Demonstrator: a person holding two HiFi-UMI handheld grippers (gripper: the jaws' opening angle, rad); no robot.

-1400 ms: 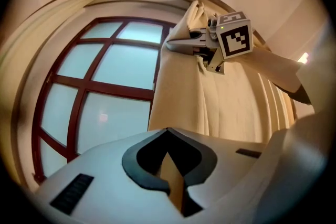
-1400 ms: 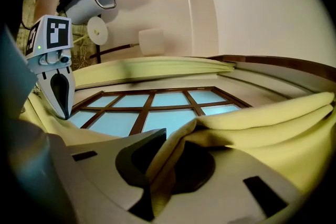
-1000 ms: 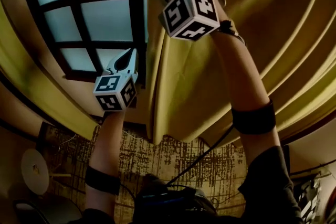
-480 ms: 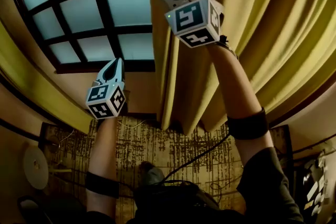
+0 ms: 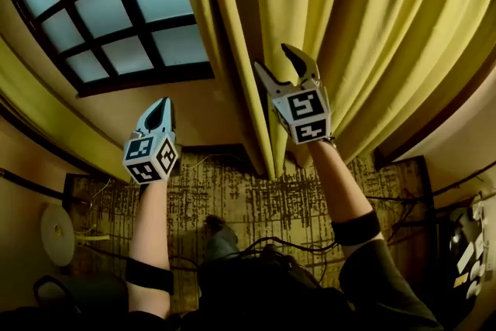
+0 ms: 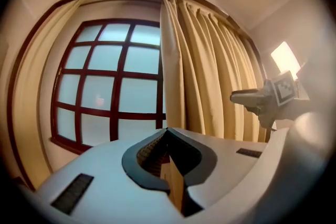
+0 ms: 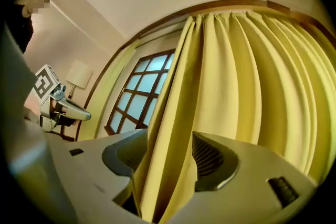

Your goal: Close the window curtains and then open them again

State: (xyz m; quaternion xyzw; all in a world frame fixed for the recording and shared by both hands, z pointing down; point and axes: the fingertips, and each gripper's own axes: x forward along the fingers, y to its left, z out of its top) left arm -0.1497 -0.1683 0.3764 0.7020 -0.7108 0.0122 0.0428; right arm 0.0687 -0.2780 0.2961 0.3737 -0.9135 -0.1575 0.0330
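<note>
Curtain (image 5: 349,35) hangs gathered right of the uncovered window (image 5: 116,4). My right gripper (image 5: 273,58) jaws, half open and just now closing slightly, loosely straddle its leading fold. My left gripper (image 5: 163,106) jaws are shut, empty. Reopening looks done; next, slide clear of the fold.

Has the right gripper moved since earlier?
Yes: right gripper dropped from window-pane level to below the window sill, jaws just closing slightly, curtain between them.

yellow pleated curtain (image 5: 364,27) hangs gathered right of the dark-framed window (image 5: 116,12), glass uncovered.
</note>
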